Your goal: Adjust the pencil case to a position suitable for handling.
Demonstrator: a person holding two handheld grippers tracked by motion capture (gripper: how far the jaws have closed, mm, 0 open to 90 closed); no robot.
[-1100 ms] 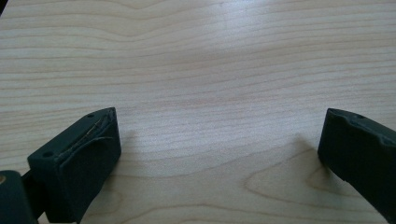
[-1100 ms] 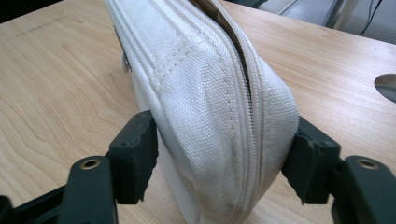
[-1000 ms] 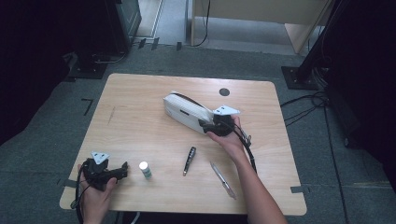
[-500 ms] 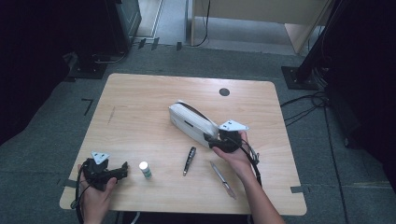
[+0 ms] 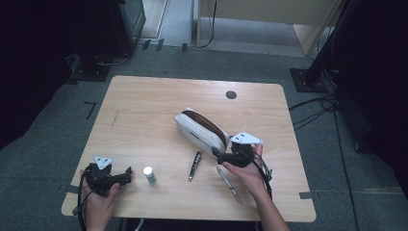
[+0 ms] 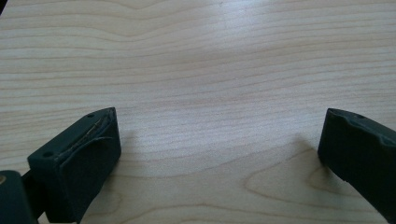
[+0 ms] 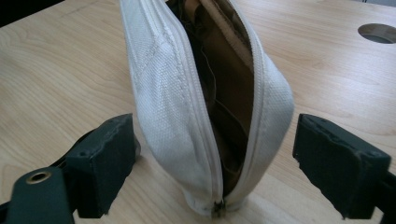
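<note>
Right gripper (image 5: 222, 157) jaws wide — straddling the unzipped pouch (image 5: 199, 129) end, left gripper (image 5: 126, 175) resting, jaws agape, empty

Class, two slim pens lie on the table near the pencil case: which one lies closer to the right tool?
The silver pen, lying just below the right tool. The dark pen lies farther left, towards the small white bottle.

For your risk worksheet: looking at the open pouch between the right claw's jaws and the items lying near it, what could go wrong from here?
1. The right claw is open around the white pouch without gripping it; closing could pinch the unzipped mouth shut.
2. The pouch stands on its edge, so a nudge might tip it.
3. The black pen and silver pen lie near that hand and could get knocked.
</note>
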